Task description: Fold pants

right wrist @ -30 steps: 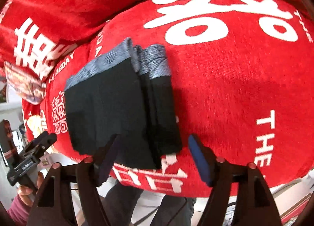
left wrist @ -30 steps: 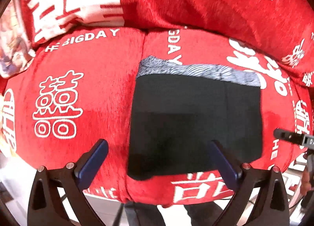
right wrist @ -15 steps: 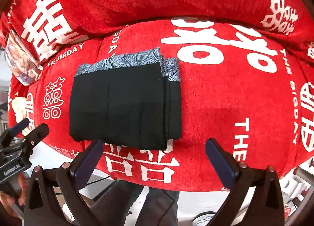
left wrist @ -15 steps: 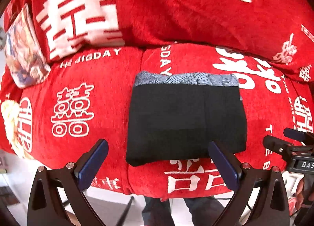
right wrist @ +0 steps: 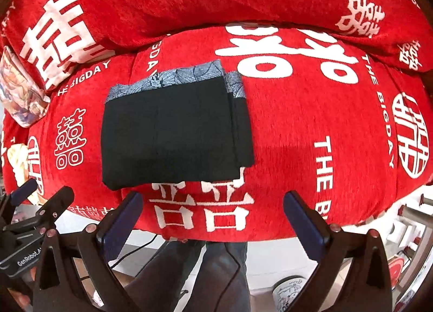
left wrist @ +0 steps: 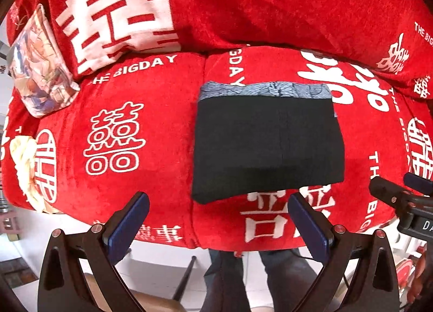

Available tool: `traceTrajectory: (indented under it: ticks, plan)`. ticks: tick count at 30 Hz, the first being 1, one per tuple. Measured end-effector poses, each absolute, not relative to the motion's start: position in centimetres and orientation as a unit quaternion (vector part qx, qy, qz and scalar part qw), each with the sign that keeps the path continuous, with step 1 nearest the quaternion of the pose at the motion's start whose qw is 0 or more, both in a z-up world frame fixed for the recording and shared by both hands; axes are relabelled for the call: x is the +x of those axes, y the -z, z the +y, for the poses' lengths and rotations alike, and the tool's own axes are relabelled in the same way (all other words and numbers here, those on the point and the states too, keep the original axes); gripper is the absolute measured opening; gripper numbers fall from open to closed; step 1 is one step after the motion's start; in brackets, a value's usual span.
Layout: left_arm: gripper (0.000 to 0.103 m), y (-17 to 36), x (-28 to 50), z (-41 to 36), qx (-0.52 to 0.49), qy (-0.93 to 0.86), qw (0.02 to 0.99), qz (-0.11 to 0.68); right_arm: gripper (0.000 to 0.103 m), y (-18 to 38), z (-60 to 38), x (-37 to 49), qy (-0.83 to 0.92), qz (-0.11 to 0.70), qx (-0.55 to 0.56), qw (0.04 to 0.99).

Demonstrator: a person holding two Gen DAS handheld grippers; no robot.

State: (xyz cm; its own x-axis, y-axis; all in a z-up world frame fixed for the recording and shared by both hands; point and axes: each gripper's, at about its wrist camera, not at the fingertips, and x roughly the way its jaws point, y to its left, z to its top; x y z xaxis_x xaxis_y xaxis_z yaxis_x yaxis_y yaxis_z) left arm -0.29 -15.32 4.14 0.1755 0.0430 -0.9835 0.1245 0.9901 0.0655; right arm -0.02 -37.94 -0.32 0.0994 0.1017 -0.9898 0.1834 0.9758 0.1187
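- Left wrist view: the picture's edges are dark and warped, so the far corners of the red sofa [left wrist: 151,127] are hard to read, and its white lettering is partly cut off. The right gripper [left wrist: 406,198] shows only as a black tip at the right edge, its fingers not readable from here.
- The left gripper [left wrist: 217,220] hangs above the sofa's front edge with its fingers spread wide and nothing between them; the blue pads touch nothing.
- The folded pants [left wrist: 268,144] lie flat on the sofa seat, a black rectangle with a grey patterned band along the far edge, apart from both pads.
- A printed cushion [left wrist: 40,68] leans at the sofa's left end; a person's dark trouser legs [left wrist: 243,279] stand in front of the sofa, below the pads.
- Right wrist view: the pants [right wrist: 173,133] show stacked layers stepping out at their right side; how many layers I cannot tell.
- The right gripper [right wrist: 212,220] has just been opening its fingers; they stand wide apart and empty over the sofa [right wrist: 311,122] front.
- The left gripper [right wrist: 40,209] pokes in at the left edge, partly cut off. Cables and a patterned round thing on the floor are too blurred to name.
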Motion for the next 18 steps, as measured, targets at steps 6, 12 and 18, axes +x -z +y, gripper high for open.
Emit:
traceTrajectory:
  ticks: [6,12,18]
  plan:
    - [0.103,-4.8,-0.9,-14.4,0.065,0.027,0.765,0.64,0.103,-0.3,-37.1,-0.6,0.04,0.675,0.1,0.73]
    - [0.103,-5.3,-1.1,-14.2,0.07,0.028,0.767,0.637,0.103,-1.0,-35.9,-0.8,0.037,0.673,0.077,0.735]
    - [0.103,-5.4,-1.2,-14.1,0.074,0.029,0.764,0.64,0.103,-1.5,-35.0,-0.8,0.036,0.668,0.059,0.741]
